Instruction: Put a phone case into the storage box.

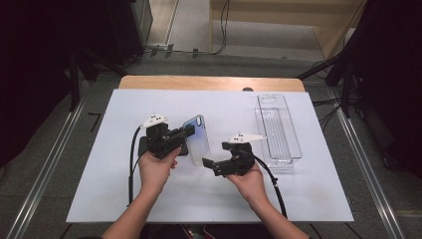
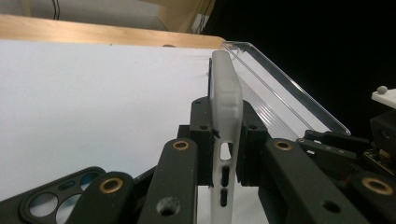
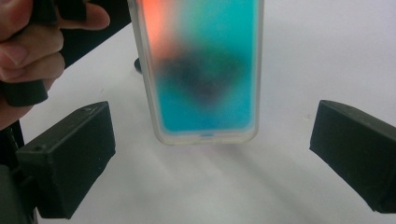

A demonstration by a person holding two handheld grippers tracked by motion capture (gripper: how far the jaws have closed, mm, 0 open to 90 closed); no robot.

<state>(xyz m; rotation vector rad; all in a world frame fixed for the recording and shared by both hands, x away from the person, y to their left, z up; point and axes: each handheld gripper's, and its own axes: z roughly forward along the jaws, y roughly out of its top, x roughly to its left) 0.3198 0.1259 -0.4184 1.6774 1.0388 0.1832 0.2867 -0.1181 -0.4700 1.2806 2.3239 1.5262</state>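
My left gripper is shut on a phone in a frosted clear case, held upright above the white mat. In the left gripper view the phone stands edge-on, pinched between the two black pads. My right gripper stands open just right of the phone's lower end. In the right gripper view its jaws spread wide on either side of the phone, whose face glows teal and orange, and they do not touch it. A black phone case lies flat under the left gripper.
A long clear plastic tray lies at the right of the white mat, seen again in the left gripper view. The wooden table edge runs along the back. A hand grips the left gripper.
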